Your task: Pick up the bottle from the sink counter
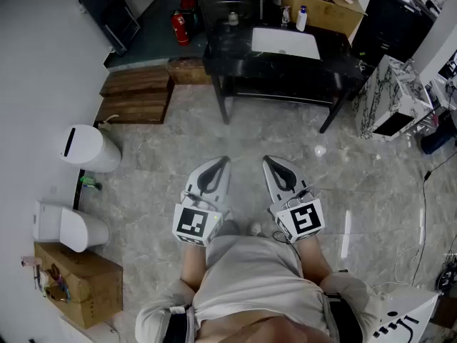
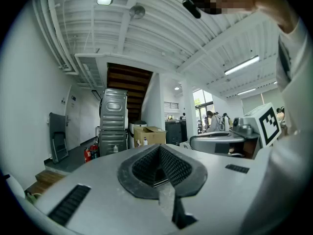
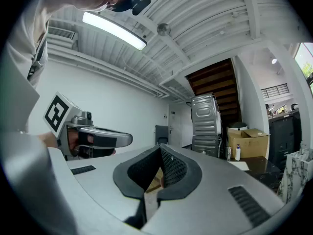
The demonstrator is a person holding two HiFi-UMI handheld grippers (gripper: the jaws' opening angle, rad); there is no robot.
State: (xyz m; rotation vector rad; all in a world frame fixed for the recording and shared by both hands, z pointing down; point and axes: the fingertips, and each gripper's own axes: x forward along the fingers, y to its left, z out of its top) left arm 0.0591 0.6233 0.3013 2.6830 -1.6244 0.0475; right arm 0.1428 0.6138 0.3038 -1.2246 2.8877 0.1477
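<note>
My left gripper (image 1: 220, 166) and right gripper (image 1: 271, 164) hang closed and empty, well short of the counter (image 1: 335, 57), so I need to walk in, then open wide for the bottle (image 1: 301, 18).

A person seen from above wears a pale beige shirt (image 1: 246, 277) with a dark band (image 1: 176, 325) at each side of the waist. Each hand carries a two-jaw tool. The left gripper (image 1: 222, 161) and the right gripper (image 1: 270, 161) have matching smooth silver-grey shells that taper to a point, with a black rubbery collar round the jaws. The inner pads (image 2: 172, 166) are black with a fine grid texture. Dark ribbed slots (image 2: 69, 203) mark the shells. Each gripper bears a cube, the left cube (image 1: 194, 222) and the right cube (image 1: 305, 219), printed with black-and-white square markers. A thin cable (image 1: 308, 190) loops by the right cube.
</note>
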